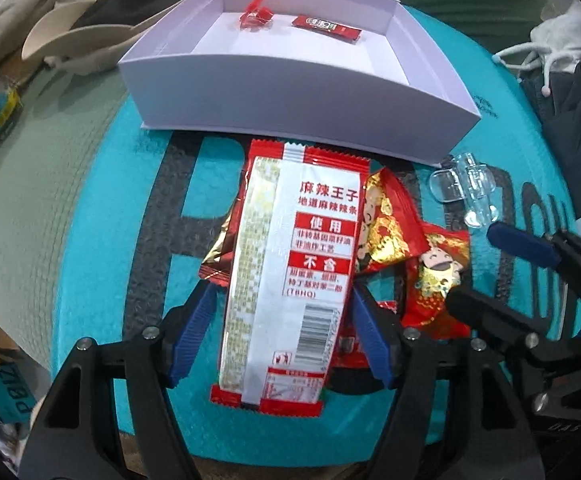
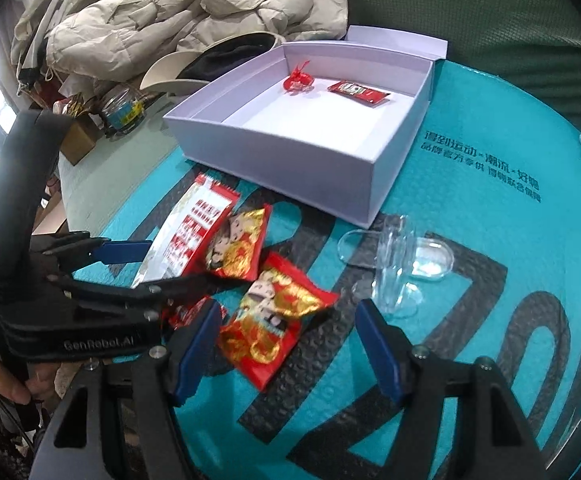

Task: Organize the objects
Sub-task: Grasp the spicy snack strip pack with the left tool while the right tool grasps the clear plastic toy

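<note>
We read the white box [image 1: 290, 92], lid off and lying at twelve o'clock in the left wrist view, as the collecting place, since a small red clip [image 1: 255, 14] and a red sachet [image 1: 326, 26] already lie inside it. The long red-and-white snack packet [image 1: 290, 276] lies flat on the teal mat [image 1: 110, 208], running from the box toward six o'clock, and our left gripper [image 1: 282, 332] straddles it with jaws spread, one blue pad at each long edge, not yet pinching as far as we can tell. Our right gripper [image 2: 286, 344] stands open over a red-and-gold candy packet [image 2: 274, 320], probably its pick. The clear plastic clip [image 2: 398, 264] waits at its one o'clock.
</note>
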